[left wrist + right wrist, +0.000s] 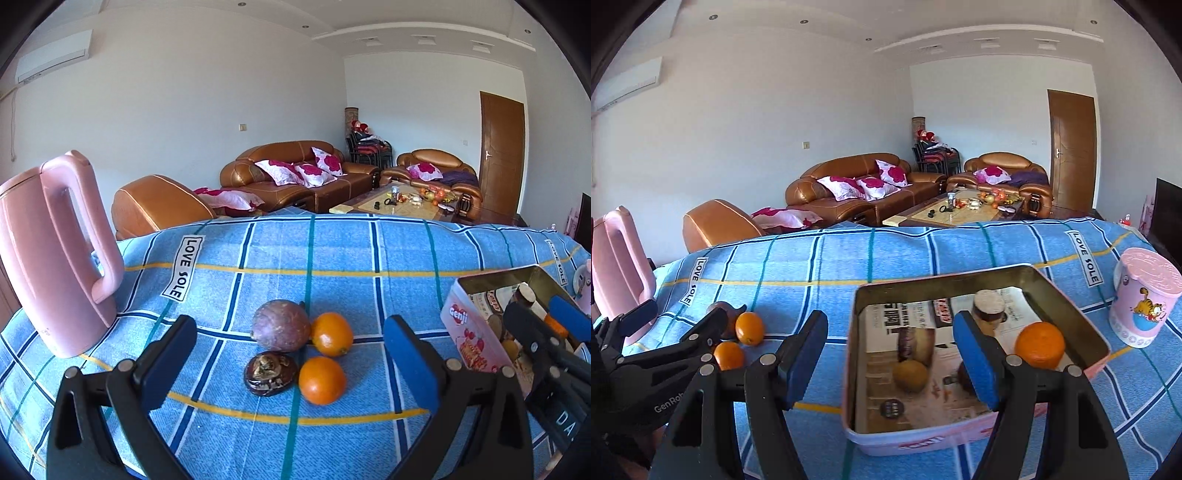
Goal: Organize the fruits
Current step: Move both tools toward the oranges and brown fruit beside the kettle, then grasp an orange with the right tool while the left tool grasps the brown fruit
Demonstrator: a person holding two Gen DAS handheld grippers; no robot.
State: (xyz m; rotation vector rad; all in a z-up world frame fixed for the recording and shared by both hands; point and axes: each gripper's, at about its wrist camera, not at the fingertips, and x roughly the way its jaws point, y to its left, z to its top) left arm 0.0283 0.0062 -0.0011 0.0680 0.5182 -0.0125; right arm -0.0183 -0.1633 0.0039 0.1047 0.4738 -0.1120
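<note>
On the blue checked cloth lie a purple passion fruit [280,325], two oranges [331,334] [322,380] and a dark brown wrinkled fruit [270,373]. My left gripper [290,363] is open and empty, its fingers either side of this cluster. A pink tin box [960,441] stands to the right, holding an orange [1039,345], a yellow-brown fruit [910,376] and a dark fruit [988,304]. My right gripper [894,354] is open and empty over the tin's near left part. The tin also shows in the left wrist view [469,332].
A pink electric kettle [55,254] stands at the left of the table. A pink cartoon canister [1143,301] stands right of the tin. Beyond the table's far edge are brown sofas and a coffee table [399,205].
</note>
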